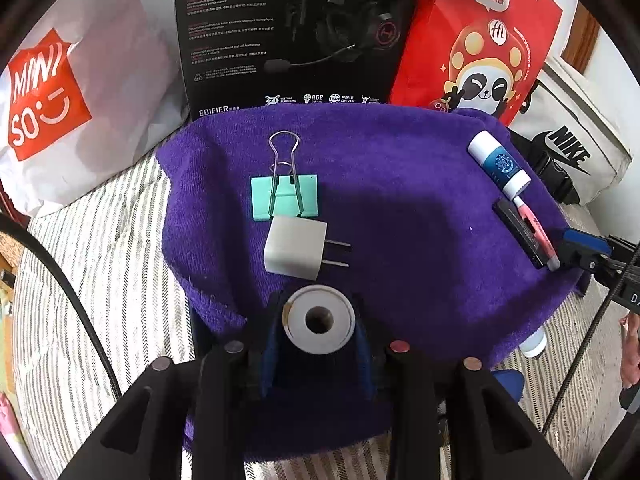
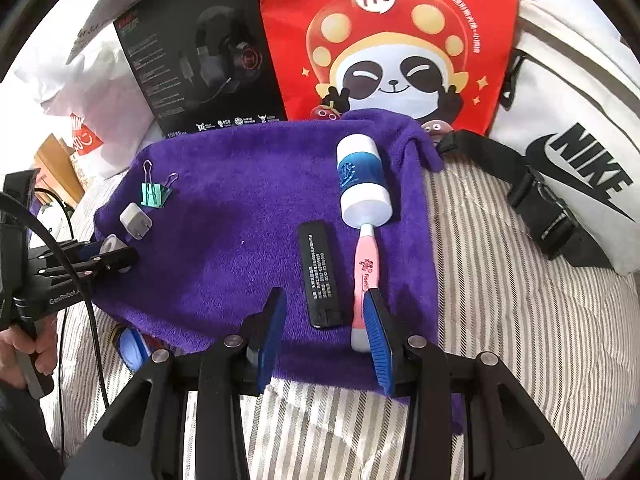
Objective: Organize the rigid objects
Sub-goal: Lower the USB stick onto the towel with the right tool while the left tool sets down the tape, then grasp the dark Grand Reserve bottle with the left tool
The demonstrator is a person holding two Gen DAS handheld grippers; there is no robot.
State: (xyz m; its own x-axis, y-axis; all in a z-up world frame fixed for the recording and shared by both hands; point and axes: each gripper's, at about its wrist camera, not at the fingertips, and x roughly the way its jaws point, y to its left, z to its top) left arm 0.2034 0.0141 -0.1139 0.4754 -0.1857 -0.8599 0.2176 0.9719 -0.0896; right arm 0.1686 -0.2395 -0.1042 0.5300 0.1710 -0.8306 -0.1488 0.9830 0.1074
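A purple towel (image 1: 400, 208) carries the objects. A white tape roll (image 1: 319, 319) lies flat on it between the blue pads of my left gripper (image 1: 319, 340), with slim dark gaps at its sides, so the jaws are open. Just beyond it are a white charger plug (image 1: 294, 248) and a green binder clip (image 1: 285, 196). On the right side a white-and-blue tube (image 2: 362, 180), a pink pen (image 2: 362, 276) and a black stick (image 2: 320, 272) lie side by side. My right gripper (image 2: 323, 294) is open over the stick's near end, with the pen just inside its right pad.
A white Miniso bag (image 1: 48, 96), a black headset box (image 1: 288, 32), a red panda bag (image 2: 392, 40) and a white Nike bag (image 2: 568, 152) with a black strap ring the towel's far side. Striped bedding (image 2: 500, 280) lies around it. A blue object (image 2: 132, 348) pokes out under the towel's near edge.
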